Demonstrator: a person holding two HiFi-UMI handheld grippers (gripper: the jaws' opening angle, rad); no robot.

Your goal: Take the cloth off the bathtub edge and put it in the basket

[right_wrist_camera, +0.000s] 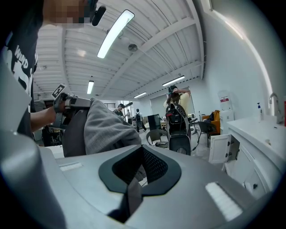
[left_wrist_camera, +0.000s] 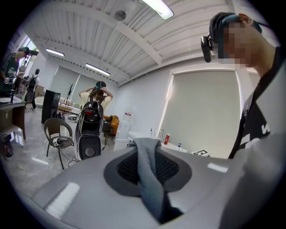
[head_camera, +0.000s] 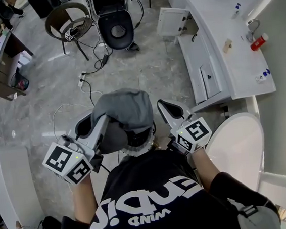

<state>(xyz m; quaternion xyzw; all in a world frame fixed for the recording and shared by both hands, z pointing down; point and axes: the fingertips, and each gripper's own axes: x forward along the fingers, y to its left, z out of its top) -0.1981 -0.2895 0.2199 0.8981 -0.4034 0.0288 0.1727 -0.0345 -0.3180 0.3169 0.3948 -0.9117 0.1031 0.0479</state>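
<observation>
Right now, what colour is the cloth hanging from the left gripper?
Plain grey, no pattern. The cloth shows best in the head view.

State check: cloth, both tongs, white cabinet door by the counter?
cloth: pinched in the left tongs, draped over their tips.
left tongs: shut on the cloth.
right tongs: jaws together, nothing between them.
cabinet door: swung open.

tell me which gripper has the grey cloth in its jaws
The left gripper: the grey cloth is pinched between its jaws and drapes over it. The right gripper has its jaws together, with no cloth in them.
</observation>
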